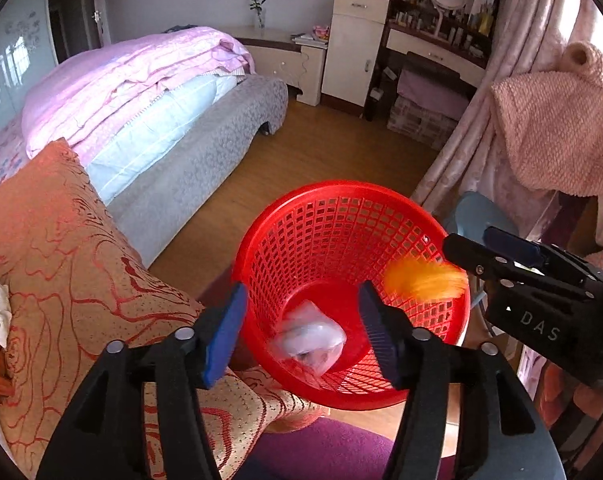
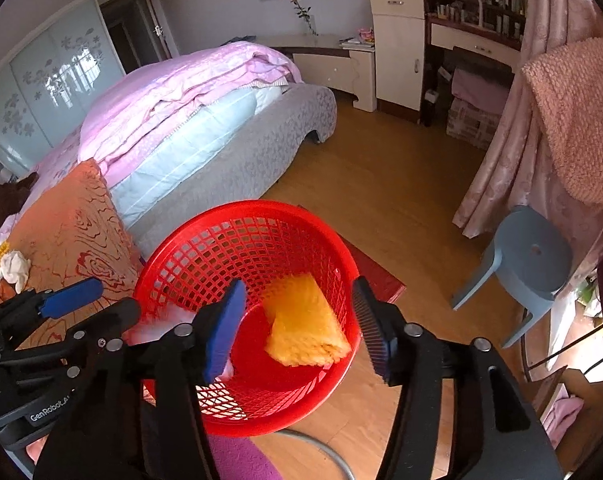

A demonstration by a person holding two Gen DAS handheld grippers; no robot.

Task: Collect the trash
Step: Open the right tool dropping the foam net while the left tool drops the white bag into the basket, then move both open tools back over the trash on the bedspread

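Both grippers stand apart, gripping nothing: below the left gripper [image 1: 301,332], a clear plastic wrapper [image 1: 309,340]; below the right gripper [image 2: 299,330], a yellow sponge-like piece [image 2: 305,320], inside the red plastic mesh basket [image 2: 205,240].

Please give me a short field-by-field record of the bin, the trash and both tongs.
bin: red mesh basket, upright on the floor beside the bed
clear wrapper: blurred, inside the basket, below the left tongs
orange piece: blurred, inside the basket, below the right tongs
left tongs: open, holding nothing
right tongs: open, holding nothing
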